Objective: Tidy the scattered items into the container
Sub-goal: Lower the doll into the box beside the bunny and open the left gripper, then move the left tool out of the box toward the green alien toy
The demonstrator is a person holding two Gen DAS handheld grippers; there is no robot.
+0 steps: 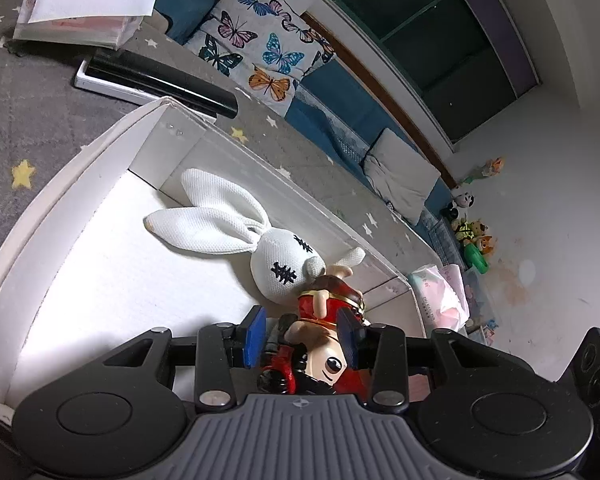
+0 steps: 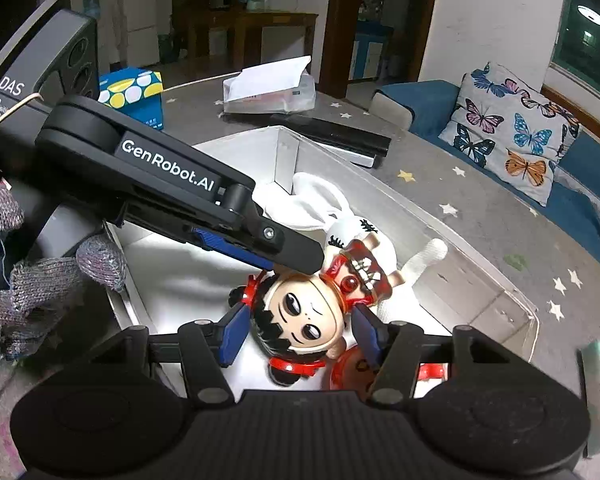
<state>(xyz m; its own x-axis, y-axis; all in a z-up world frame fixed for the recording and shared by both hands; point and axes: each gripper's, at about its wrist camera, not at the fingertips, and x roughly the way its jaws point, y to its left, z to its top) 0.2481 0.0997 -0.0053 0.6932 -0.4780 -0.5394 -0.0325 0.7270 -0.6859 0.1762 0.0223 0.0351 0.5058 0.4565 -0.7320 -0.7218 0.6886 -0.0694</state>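
While the left gripper clasps the doll over the box, the right gripper brackets its head, contact unclear.

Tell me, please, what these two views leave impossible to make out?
- Figurine lower body: right wrist view, hidden behind the right gripper housing.
- Left gripper contact with the figurine: left wrist view, too close to judge.
- White rabbit body: right wrist view, covered by left gripper arm and figurine.
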